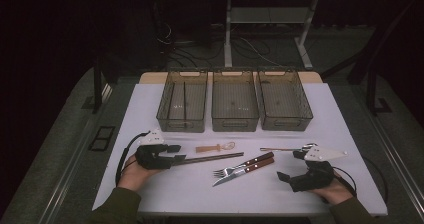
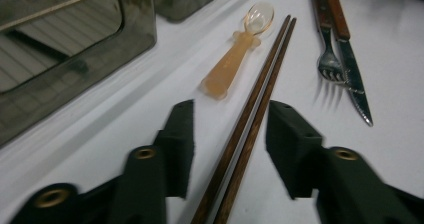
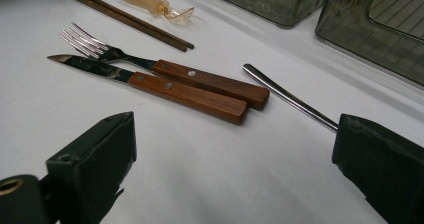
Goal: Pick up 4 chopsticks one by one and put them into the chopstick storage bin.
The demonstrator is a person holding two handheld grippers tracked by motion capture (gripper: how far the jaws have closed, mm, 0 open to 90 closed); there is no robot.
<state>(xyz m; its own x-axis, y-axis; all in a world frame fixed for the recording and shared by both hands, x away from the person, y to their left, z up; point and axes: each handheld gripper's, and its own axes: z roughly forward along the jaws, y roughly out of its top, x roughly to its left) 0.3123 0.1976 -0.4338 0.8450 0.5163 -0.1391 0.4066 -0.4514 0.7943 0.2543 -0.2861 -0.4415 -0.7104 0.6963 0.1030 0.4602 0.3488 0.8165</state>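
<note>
A: What is the left gripper (image 2: pixel 230 134) doing?
B: Its jaws sit on both sides of the brown chopsticks (image 2: pixel 250 119), not squeezing them yet.
A: Where are the chopsticks?
B: Near the left, flat on the white table (image 1: pixel 150 184).
A: And the right gripper (image 3: pixel 235 169)?
B: Wide open, holding nothing. Three baskets (image 1: pixel 235 106) stand far back.

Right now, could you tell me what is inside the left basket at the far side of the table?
The left basket holds one thin dark stick, lying lengthwise on its floor. The smoky near wall blurs the bottom edge, so anything small lying against it cannot be made out.
</note>
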